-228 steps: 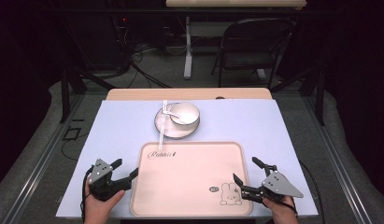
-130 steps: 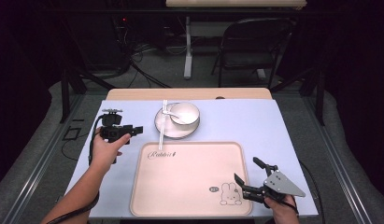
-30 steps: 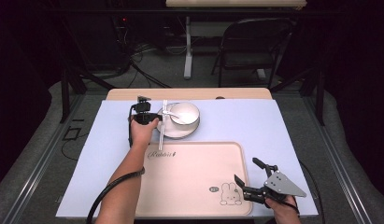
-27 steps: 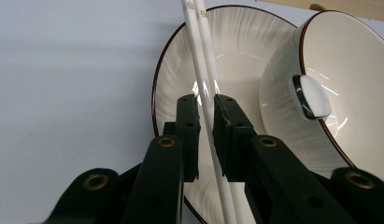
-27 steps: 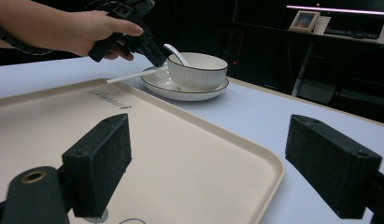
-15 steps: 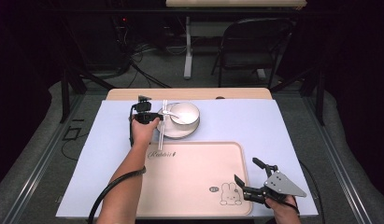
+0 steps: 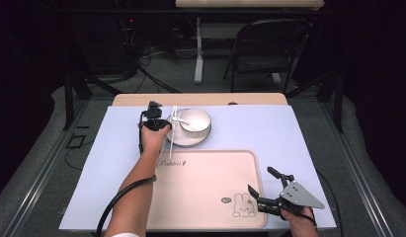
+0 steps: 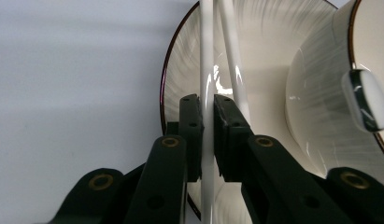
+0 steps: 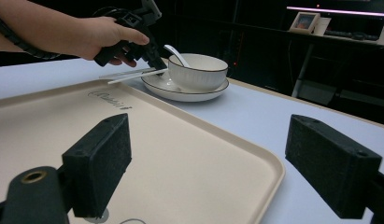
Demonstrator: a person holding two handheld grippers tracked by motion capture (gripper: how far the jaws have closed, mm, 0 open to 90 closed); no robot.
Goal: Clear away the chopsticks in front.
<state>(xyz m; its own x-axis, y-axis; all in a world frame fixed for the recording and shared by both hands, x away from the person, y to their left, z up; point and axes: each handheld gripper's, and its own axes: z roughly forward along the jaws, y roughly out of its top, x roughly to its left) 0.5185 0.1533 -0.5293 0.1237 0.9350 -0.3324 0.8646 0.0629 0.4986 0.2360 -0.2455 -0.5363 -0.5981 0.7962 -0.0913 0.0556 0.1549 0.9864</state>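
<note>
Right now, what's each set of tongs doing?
Left tongs: closed on one white chopstick over the plate.
Right tongs: open, holding nothing, above the tray.

The chopsticks (image 8: 206, 70) are glossy white, the plate (image 8: 259, 56) and the bowl (image 9: 197, 71) are cream-white with fine ribbed lines and a dark brown rim, the tray (image 7: 205, 192) is beige with a small rabbit drawing, and the table cover (image 7: 309, 133) is pale lavender.
</note>
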